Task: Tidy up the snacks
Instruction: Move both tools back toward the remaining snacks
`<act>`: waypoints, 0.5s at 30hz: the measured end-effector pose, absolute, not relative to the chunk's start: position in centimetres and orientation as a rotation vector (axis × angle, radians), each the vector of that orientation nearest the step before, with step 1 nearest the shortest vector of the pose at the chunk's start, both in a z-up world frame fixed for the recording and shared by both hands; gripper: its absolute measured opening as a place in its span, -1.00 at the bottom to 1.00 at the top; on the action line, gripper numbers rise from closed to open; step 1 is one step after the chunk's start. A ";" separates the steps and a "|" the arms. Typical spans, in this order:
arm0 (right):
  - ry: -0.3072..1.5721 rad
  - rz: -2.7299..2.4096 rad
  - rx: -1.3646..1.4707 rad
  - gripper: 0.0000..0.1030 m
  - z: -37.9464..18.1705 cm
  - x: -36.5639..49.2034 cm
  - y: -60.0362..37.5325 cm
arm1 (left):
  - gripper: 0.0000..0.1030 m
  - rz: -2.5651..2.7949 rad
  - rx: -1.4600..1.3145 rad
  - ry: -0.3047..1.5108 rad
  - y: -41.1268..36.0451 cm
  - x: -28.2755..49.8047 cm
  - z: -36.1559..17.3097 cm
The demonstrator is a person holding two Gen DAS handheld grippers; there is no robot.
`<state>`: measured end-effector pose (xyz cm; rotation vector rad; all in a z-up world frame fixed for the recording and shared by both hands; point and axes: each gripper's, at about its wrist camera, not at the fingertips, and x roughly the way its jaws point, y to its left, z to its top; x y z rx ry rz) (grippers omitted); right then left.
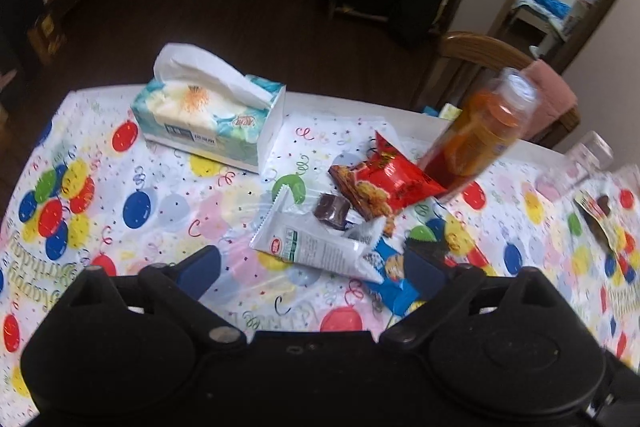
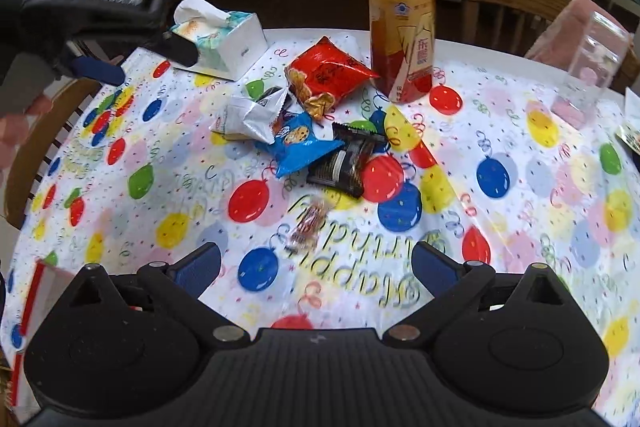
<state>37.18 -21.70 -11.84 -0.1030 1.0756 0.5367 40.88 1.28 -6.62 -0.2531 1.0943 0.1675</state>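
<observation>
Five snack packets [image 2: 298, 131] heaped | orange bottle [image 2: 402, 19] upright (cap up)

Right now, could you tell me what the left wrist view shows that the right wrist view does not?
Only the left wrist view shows the brown chocolate square. Only the right shows the black packet, a small wrapped candy and the left gripper itself. Both share the orange bottle, red snack bag, white packet, blue cookie packet and tissue box.
</observation>
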 end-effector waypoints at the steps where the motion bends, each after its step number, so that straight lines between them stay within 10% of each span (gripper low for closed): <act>1: 1.077 0.543 -0.111 0.98 -12.2 37.5 -21.4 | 0.85 0.177 -0.264 1.108 1.4 41.5 -7.1; 9: 1.125 0.561 -0.135 0.94 -15.5 40.4 -19.3 | 0.61 0.234 -0.339 1.210 2.0 45.4 -10.9; 15: 1.159 0.560 -0.152 0.54 -17.4 41.7 -18.5 | 0.44 0.246 -0.424 1.261 2.6 47.1 -13.6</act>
